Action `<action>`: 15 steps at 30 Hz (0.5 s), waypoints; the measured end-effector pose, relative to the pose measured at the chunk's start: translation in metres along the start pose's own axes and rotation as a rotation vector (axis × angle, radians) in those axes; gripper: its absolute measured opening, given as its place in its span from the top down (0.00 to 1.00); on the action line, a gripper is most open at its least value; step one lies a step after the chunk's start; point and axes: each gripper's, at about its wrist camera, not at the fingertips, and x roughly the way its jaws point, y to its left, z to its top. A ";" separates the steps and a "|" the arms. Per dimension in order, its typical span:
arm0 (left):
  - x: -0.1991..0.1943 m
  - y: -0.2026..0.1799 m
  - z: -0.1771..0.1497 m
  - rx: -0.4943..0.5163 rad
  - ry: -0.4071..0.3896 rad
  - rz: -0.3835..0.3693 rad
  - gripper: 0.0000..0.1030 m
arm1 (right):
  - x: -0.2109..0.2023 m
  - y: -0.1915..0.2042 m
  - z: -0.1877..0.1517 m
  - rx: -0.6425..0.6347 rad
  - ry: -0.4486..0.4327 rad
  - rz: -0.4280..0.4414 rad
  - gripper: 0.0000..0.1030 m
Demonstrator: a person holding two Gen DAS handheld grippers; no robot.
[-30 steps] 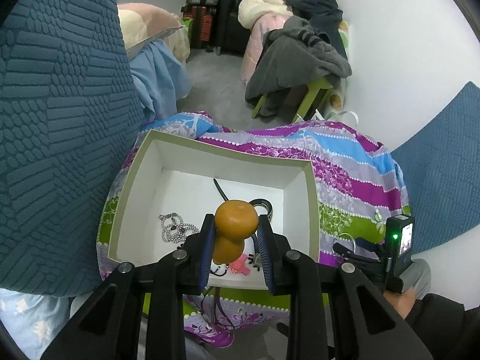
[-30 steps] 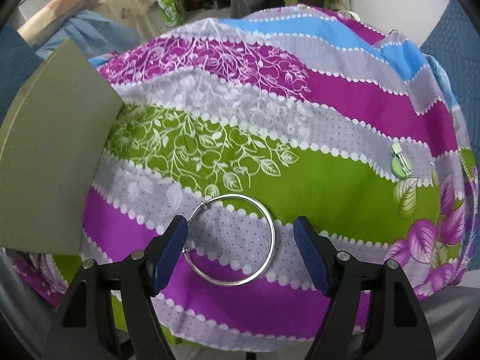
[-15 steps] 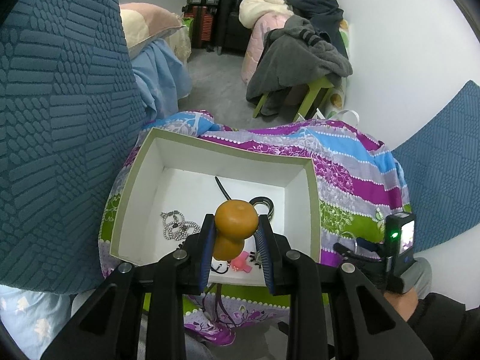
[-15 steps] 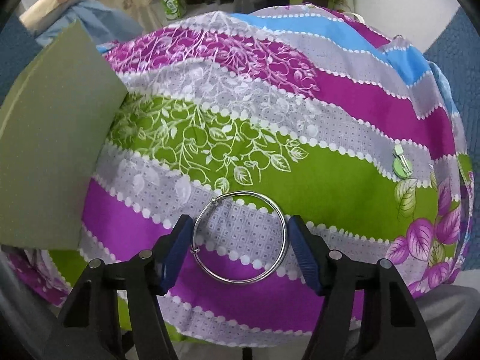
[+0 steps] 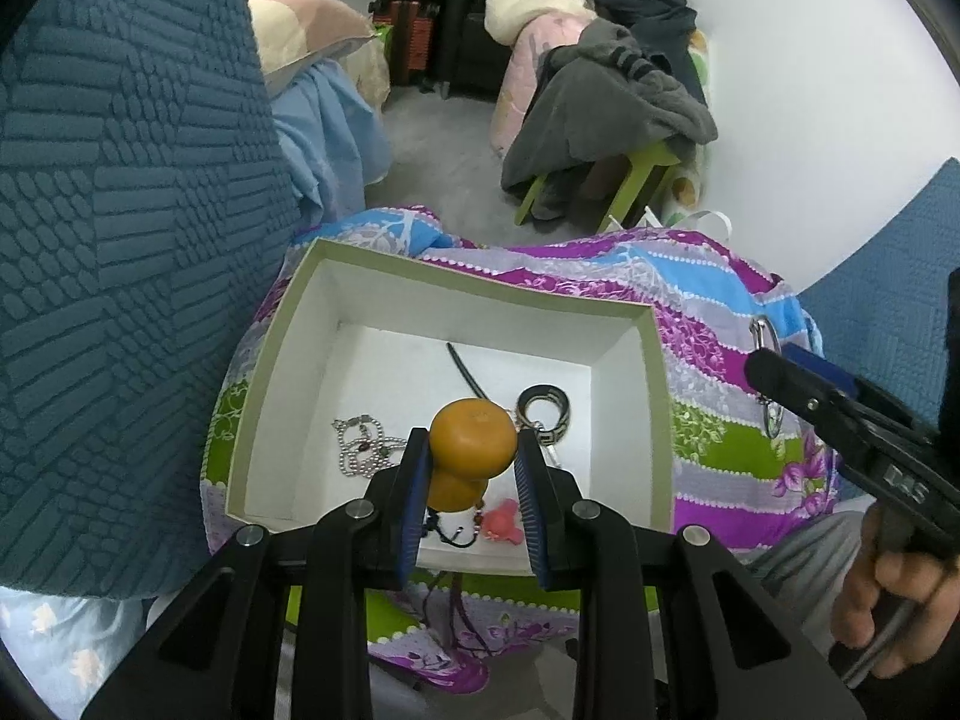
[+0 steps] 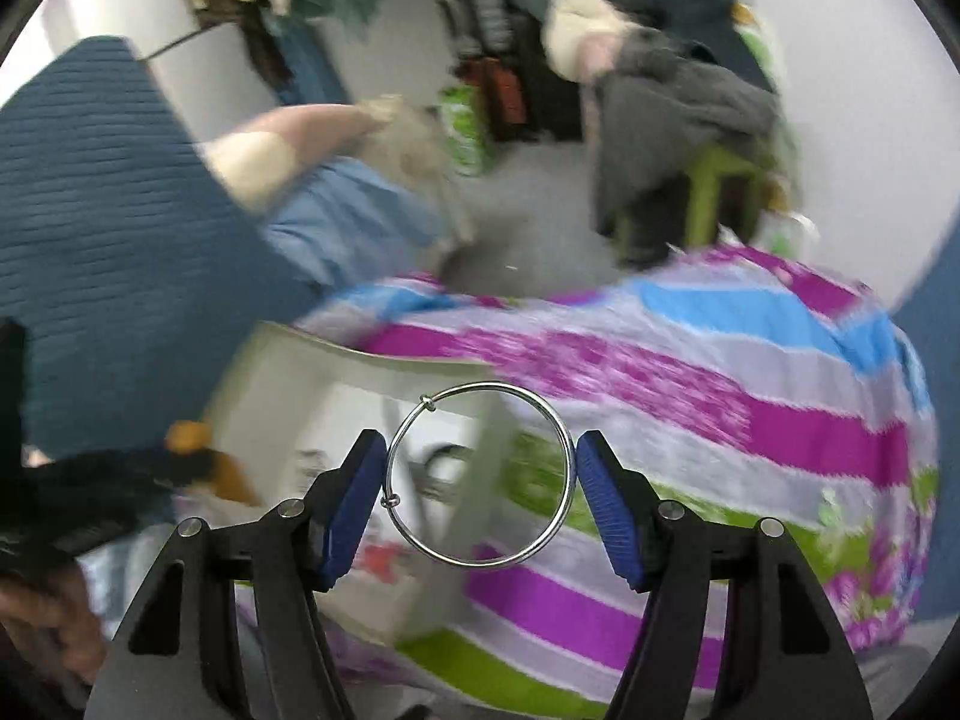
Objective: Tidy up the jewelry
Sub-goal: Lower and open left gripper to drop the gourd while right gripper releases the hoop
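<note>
An orange gourd-shaped pendant [image 5: 474, 435] with a dark cord sits between the pads of my left gripper [image 5: 471, 450], which is shut on it just above the near side of the open green box [image 5: 636, 396]. On the box's white floor lie a bead chain [image 5: 360, 450], a black ring piece [image 5: 543, 405] and a pink charm [image 5: 501, 525]. My right gripper [image 6: 480, 456] is shut on a thin silver bangle [image 6: 566, 468], held in the air over the box's right wall. From the left wrist view, that bangle [image 5: 771, 414] shows edge-on at the right gripper [image 5: 780, 378].
The box rests on a purple, green and blue floral cloth [image 5: 720, 312]. Blue textured cushions [image 5: 120, 240] stand close on the left and at far right. A green stool piled with clothes [image 5: 612, 120] stands behind. A hand [image 5: 888, 606] holds the right gripper's handle.
The right gripper closed on the silver bangle, then lifted it off the cloth and swung it up toward the box. The left gripper stayed still with the gourd pendant.
</note>
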 end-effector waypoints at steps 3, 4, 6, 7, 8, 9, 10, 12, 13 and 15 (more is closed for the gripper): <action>0.007 0.007 -0.001 -0.005 0.011 0.010 0.73 | 0.018 0.025 0.004 -0.058 0.022 0.033 0.38; 0.009 0.010 -0.001 -0.005 0.015 0.009 0.73 | 0.024 0.028 0.002 -0.067 0.036 0.039 0.38; 0.015 0.016 -0.001 -0.010 0.022 0.015 0.73 | 0.037 0.036 -0.001 -0.076 0.064 0.051 0.38; 0.018 0.018 -0.001 -0.012 0.028 0.016 0.73 | 0.044 0.040 -0.004 -0.084 0.078 0.055 0.38; 0.023 0.021 -0.002 -0.015 0.037 0.020 0.73 | 0.050 0.042 -0.009 -0.096 0.093 0.055 0.38; 0.026 0.022 -0.003 -0.016 0.044 0.024 0.73 | 0.057 0.044 -0.013 -0.107 0.107 0.053 0.38; 0.030 0.024 -0.003 -0.016 0.052 0.026 0.73 | 0.060 0.045 -0.016 -0.111 0.117 0.050 0.38; 0.035 0.027 -0.004 -0.015 0.060 0.028 0.73 | 0.068 0.044 -0.021 -0.115 0.141 0.046 0.38; 0.037 0.028 -0.005 -0.015 0.063 0.027 0.73 | 0.072 0.043 -0.022 -0.114 0.150 0.044 0.38; 0.042 0.030 -0.005 -0.016 0.071 0.024 0.73 | 0.077 0.041 -0.025 -0.114 0.159 0.038 0.38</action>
